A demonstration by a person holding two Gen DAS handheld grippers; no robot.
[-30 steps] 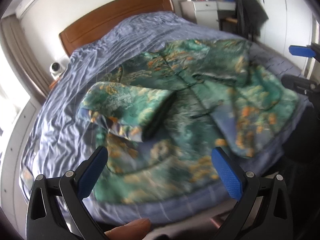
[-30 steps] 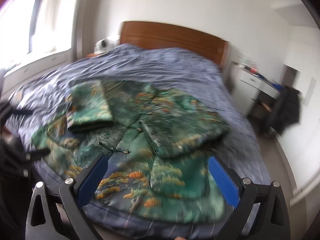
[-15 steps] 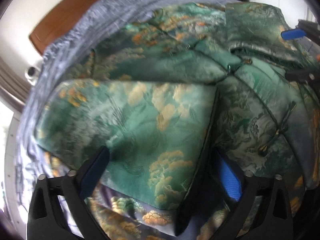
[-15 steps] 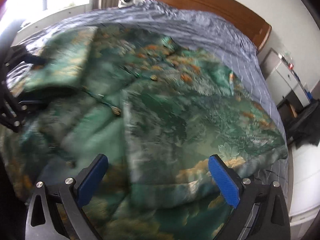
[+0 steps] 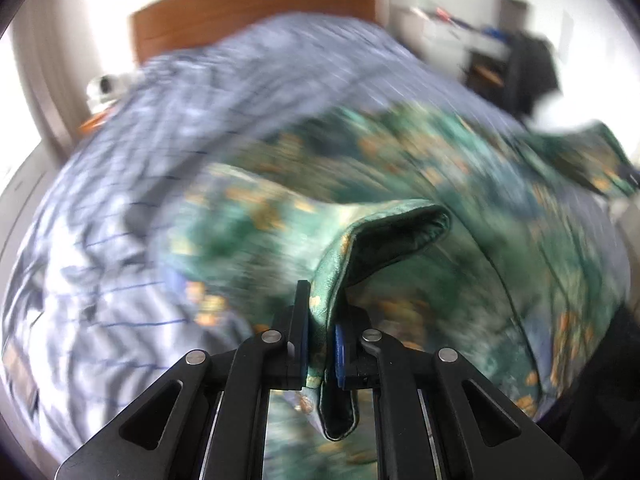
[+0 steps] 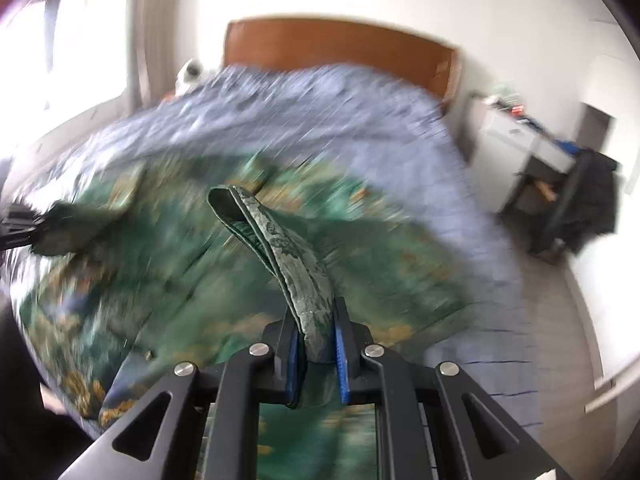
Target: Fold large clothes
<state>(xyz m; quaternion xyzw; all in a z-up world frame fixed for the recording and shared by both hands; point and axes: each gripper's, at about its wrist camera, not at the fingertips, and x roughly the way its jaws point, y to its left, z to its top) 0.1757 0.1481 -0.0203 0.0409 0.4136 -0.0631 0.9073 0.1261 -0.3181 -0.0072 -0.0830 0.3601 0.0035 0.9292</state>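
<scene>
Blurred blue bedding (image 5: pixel 132 208) fills our left wrist view ahead of the left hand-held gripper (image 5: pixel 320 332), which is pinched tight on a fold of the green jacket (image 5: pixel 500 240) spread on the bed. From the right wrist, we see the right hand-held gripper (image 6: pixel 316 340) clamped on another raised jacket fold, wooden headboard (image 6: pixel 340 48) beyond.

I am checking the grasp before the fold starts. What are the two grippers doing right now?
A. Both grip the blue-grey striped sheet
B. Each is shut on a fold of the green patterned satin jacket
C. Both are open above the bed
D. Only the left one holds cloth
B: the left gripper and the right gripper each show jaws closed on a pinched fold of the green patterned satin jacket.
</scene>
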